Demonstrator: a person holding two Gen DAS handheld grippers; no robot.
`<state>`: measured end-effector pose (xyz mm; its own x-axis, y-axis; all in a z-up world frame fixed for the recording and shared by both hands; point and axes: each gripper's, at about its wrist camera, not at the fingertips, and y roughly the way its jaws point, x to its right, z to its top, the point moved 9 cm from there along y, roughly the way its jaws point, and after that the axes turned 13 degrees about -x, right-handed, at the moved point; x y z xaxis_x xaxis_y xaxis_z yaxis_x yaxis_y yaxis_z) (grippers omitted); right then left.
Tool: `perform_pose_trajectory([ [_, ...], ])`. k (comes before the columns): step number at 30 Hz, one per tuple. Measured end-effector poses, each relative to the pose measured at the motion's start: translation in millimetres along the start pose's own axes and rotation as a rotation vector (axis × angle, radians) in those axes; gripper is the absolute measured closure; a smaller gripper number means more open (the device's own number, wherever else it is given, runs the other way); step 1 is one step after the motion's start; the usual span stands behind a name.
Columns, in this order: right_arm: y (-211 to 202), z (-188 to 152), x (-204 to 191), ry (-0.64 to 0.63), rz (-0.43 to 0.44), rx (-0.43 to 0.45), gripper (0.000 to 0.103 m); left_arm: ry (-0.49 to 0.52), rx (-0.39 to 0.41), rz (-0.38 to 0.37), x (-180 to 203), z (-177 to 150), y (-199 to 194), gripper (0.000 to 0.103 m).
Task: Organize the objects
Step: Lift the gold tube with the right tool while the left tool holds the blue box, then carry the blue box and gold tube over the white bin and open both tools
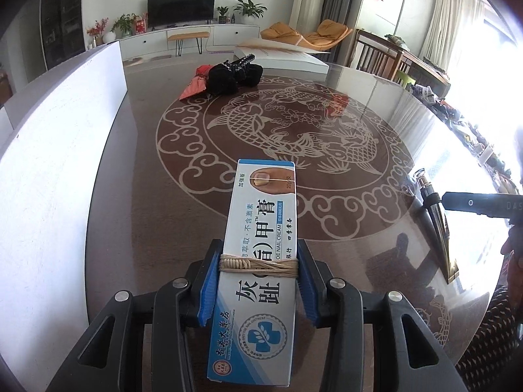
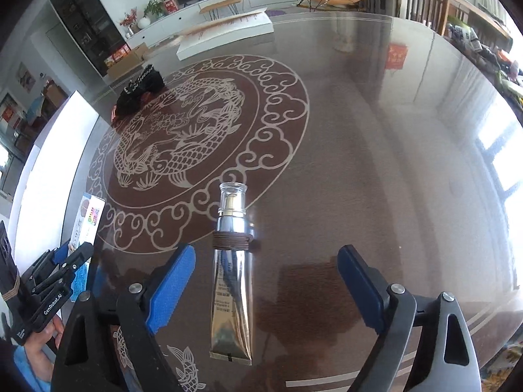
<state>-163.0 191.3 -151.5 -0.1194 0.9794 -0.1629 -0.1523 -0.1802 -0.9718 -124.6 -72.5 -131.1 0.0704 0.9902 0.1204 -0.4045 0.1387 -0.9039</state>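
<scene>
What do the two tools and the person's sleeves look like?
Both are black plastic with silver screw heads at the pivots and blue textured pads on the fingers. The left tool shows white "GenRobot.AI" lettering on its side in the right wrist view. The right tool has the same build. A blue sleeve shows by the left hand, and a dark patterned sleeve by the right.

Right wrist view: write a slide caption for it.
Open right claw straddles a silver tube lying on the glossy patterned table; the left claw grips a box alongside.
</scene>
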Motion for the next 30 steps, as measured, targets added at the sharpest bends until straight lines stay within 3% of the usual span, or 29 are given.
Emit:
perform_pose_trajectory([
  [1,7,0,-7,-0.020,-0.040,-0.030,0.019,-0.004,0.005,-0.007,0,0,-2,0.060],
  [4,19,2,-21,-0.054,-0.134,-0.004,0.048,-0.019,0.030,-0.037,2,-4,-15,0.060],
  [5,19,3,-28,-0.087,-0.155,0.026,0.074,-0.025,0.044,-0.051,3,-5,-21,0.060],
  [7,17,1,-35,-0.109,-0.164,0.057,0.074,-0.029,0.087,-0.080,6,-7,-42,0.060],
  [11,-19,-10,-60,-0.129,-0.031,0.163,0.074,-0.027,0.213,-0.127,7,-9,-104,0.060],
  [17,-103,-24,-157,-0.261,0.176,0.289,0.074,-0.114,0.381,-0.145,-42,-17,-202,0.060],
  [23,-173,-36,-293,-0.468,0.362,0.367,0.074,-0.229,0.439,0.007,-137,-34,-265,0.060],
  [26,-177,-48,-350,-0.544,0.452,0.301,0.074,-0.284,0.420,0.114,-182,-46,-269,0.060],
  [28,-160,-52,-387,-0.582,0.498,0.210,0.074,-0.321,0.362,0.160,-209,-52,-254,0.060],
  [30,-130,-58,-419,-0.628,0.444,0.134,0.070,-0.376,0.253,0.258,-240,-58,-225,0.058],
])
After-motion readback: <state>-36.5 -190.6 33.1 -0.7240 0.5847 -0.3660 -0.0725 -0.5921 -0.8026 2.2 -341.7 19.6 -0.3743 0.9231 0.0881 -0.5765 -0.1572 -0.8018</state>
